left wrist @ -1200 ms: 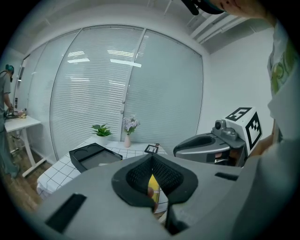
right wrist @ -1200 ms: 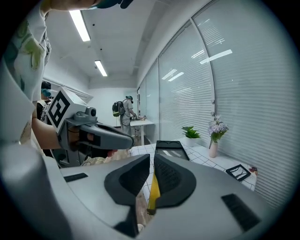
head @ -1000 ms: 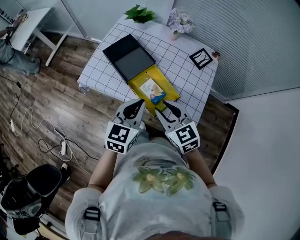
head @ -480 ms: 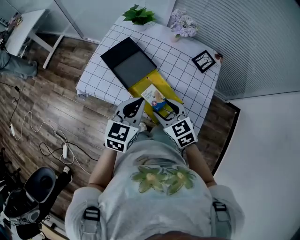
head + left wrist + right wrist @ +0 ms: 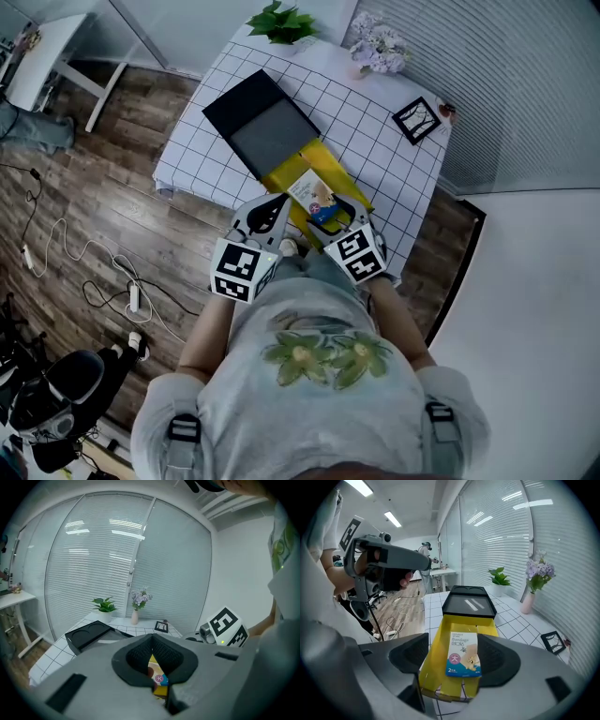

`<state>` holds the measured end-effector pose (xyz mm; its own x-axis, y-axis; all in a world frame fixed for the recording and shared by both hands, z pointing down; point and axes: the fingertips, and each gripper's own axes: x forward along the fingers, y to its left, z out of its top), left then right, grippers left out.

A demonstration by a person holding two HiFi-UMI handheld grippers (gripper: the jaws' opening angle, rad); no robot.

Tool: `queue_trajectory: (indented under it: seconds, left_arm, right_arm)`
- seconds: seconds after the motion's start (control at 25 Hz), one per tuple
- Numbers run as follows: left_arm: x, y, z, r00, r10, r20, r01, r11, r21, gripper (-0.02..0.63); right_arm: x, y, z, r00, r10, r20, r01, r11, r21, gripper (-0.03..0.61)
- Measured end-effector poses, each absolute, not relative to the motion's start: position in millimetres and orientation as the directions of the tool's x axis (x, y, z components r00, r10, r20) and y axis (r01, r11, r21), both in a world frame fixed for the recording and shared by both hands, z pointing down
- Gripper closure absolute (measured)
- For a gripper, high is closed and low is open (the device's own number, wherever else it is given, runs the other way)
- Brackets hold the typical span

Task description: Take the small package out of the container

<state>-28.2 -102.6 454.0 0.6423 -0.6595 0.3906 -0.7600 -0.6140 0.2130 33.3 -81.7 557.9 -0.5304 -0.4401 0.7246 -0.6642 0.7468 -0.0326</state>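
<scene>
Package [image 5: 463, 654] — between right gripper [image 5: 454, 662] jaws, just opened.

Glossy package [image 5: 463, 654], cardboard container [image 5: 435, 660]

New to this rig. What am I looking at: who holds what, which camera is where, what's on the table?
No robot: a person holds a two-jaw gripper in each hand; the marker cubes are part of them. The head view looks down from the person's head; each gripper view rides on its gripper and looks along its jaws. On the checked table: a black box, an open yellow container with the small package in it, a plant, flowers, a small frame. The left gripper is shut, empty. The right gripper has just been opening; the package shows between its jaws, untouched. Nothing is held.
</scene>
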Motion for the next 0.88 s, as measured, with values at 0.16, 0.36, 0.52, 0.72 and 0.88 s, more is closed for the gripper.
queue_trajectory:
  seconds: [0.16,0.36,0.52,0.72,0.88]
  left_arm:
    - [-29,-108,459,0.64,-0.657,0.398,-0.762,-0.612,0.213,0.607]
    - [-32,-115,464,0.637,-0.654,0.409,-0.764,-0.609,0.215,0.607]
    - [-34,-118,470,0.635,-0.645,0.425,-0.764,-0.607,0.219,0.607]
    - [-34,-120,475,0.637,-0.635,0.437,-0.76,-0.61,0.223,0.607]
    - [-33,-121,478,0.641,-0.626,0.445,-0.757,-0.613,0.227,0.607]
  right_arm:
    - [35,-87,573,-0.506,-0.415,0.756,-0.668,0.744,-0.039,0.274]
    - [35,-93,587,-0.487,-0.377,0.788,-0.657,0.752,-0.046,0.267]
    - [34,-100,597,-0.466,-0.37,0.804,-0.661,0.749,-0.039,0.262]
    - [33,-100,612,-0.438,-0.325,0.838,-0.648,0.761,-0.044,0.255]
    - [32,-100,624,-0.417,-0.301,0.858,-0.64,0.767,-0.042,0.245]
